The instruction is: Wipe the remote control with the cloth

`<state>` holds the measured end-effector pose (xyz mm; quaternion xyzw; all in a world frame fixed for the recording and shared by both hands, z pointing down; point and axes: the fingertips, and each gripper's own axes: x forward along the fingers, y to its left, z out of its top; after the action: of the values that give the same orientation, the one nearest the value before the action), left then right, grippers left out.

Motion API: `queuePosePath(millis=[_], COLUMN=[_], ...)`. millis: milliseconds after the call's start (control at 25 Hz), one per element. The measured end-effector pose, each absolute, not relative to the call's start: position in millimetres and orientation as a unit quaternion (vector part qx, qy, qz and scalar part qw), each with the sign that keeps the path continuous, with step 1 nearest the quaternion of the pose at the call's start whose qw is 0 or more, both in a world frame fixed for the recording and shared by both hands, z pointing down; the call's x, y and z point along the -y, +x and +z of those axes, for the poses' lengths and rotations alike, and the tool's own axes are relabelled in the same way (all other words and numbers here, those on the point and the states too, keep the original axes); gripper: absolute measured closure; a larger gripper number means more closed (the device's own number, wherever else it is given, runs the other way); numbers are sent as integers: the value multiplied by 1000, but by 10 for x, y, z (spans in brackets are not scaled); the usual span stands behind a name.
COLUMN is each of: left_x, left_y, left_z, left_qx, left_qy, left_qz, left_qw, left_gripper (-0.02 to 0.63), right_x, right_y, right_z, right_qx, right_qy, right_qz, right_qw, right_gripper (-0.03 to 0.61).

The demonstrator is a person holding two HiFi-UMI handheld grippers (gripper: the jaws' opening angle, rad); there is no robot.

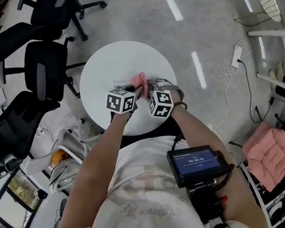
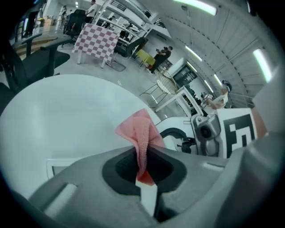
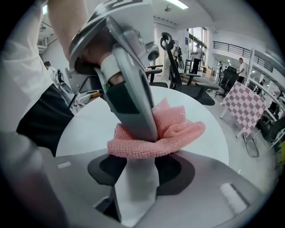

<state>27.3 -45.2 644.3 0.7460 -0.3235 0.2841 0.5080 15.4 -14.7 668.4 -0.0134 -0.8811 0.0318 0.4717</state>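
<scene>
White round table [image 1: 102, 58], one only, stands on a grey floor. Left of the remote control, the left gripper [image 2: 143, 165] is clamped on the single pink cloth [image 2: 141, 133], which lies against the remote's top. The right gripper [image 3: 136, 176] grips the one white remote control [image 3: 136, 191] above the table. Wiping seems under way; how much is left is unclear.

Coarse, open-knit cloth [image 3: 178, 129] — smooth matt plastic remote control [image 3: 136, 187], smooth, faintly glossy table [image 1: 106, 69]
</scene>
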Motion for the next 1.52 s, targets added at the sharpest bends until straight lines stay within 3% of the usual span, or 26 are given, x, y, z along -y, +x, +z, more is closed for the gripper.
queuePosePath(millis=[720, 1320, 1520], left_x=[277, 227, 230], left_y=[-434, -1472, -1292], left_z=[6512, 6628, 6641], left_qx=[363, 463, 429], left_qy=[734, 648, 672], left_qz=[342, 366, 401], left_qw=[461, 482, 451], left_gripper=[594, 594, 594], right_x=[137, 162, 165], right_y=[173, 208, 201], right_z=[6687, 6693, 6692], right_qx=[881, 879, 879], right_qy=[-17, -20, -20], right_qz=[34, 33, 35], right_qw=[472, 476, 476], right_gripper=[376, 376, 376])
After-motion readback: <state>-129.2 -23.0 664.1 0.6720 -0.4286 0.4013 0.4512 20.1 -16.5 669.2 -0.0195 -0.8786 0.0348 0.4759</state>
